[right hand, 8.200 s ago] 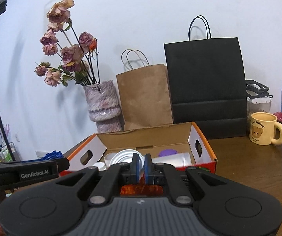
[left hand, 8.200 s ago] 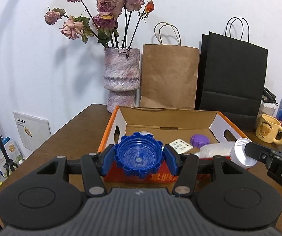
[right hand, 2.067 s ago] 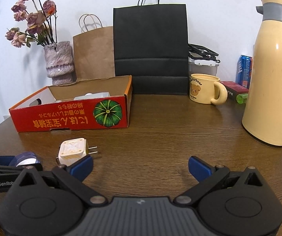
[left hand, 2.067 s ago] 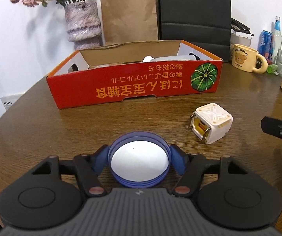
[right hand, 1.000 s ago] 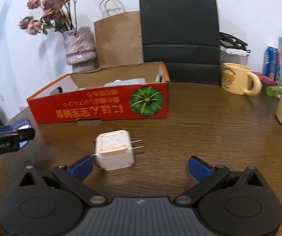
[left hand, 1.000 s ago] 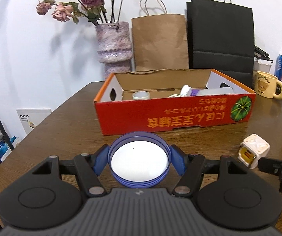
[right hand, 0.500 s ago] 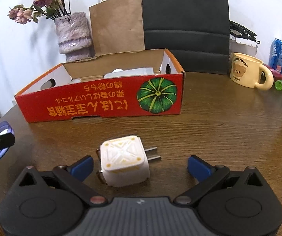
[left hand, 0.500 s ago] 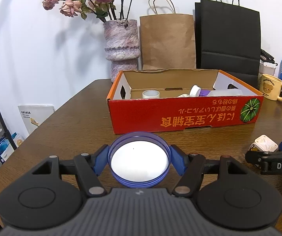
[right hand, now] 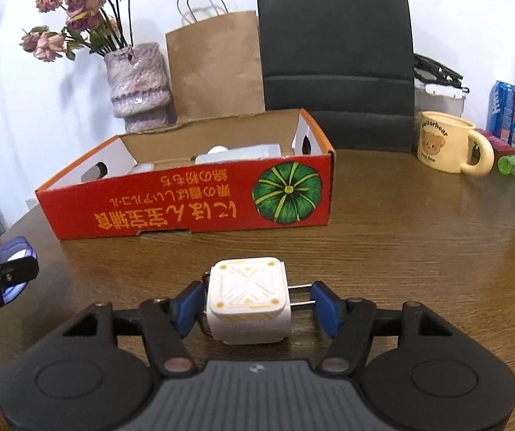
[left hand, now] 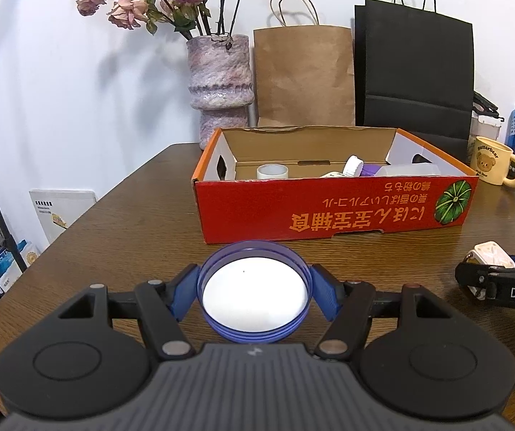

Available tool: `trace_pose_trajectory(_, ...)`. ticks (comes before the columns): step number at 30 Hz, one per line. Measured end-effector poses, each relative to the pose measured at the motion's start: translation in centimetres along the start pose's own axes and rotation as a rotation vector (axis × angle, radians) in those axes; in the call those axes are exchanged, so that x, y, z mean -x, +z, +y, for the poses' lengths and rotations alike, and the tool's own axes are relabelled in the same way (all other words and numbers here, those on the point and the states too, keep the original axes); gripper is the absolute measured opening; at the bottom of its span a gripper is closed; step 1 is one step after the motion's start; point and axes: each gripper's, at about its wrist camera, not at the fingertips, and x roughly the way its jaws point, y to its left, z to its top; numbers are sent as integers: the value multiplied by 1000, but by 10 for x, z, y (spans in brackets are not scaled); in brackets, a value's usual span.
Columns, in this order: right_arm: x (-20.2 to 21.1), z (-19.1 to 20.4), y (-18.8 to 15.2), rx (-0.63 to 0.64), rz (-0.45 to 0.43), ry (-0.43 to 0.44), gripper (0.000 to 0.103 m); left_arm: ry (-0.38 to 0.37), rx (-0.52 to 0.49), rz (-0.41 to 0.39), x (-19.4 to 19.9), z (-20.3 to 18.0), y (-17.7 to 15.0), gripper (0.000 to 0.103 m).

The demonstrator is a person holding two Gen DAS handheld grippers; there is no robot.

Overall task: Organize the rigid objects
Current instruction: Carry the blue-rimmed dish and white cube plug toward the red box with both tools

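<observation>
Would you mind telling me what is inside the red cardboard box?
Inside the red cardboard box, a white tape roll, a white cap, a purple lid and a translucent plastic bottle show. The front wall hides the floor.

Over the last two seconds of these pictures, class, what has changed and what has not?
The right gripper moved onto the white plug adapter and closed around it, one pad touching its prongs. The left gripper stays shut on the blue lid; the red box stayed put.
</observation>
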Motion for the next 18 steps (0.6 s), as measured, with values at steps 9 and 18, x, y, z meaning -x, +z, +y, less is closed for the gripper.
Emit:
trace_pose_trajectory(9, 13, 2, 4, -17, -63, 17, 64, -6, 2, -17, 6, -1, 1, 68)
trace_pose_trajectory(18, 26, 10, 16, 3, -143, 44, 64, 4, 35, -101, 27, -2, 15, 68)
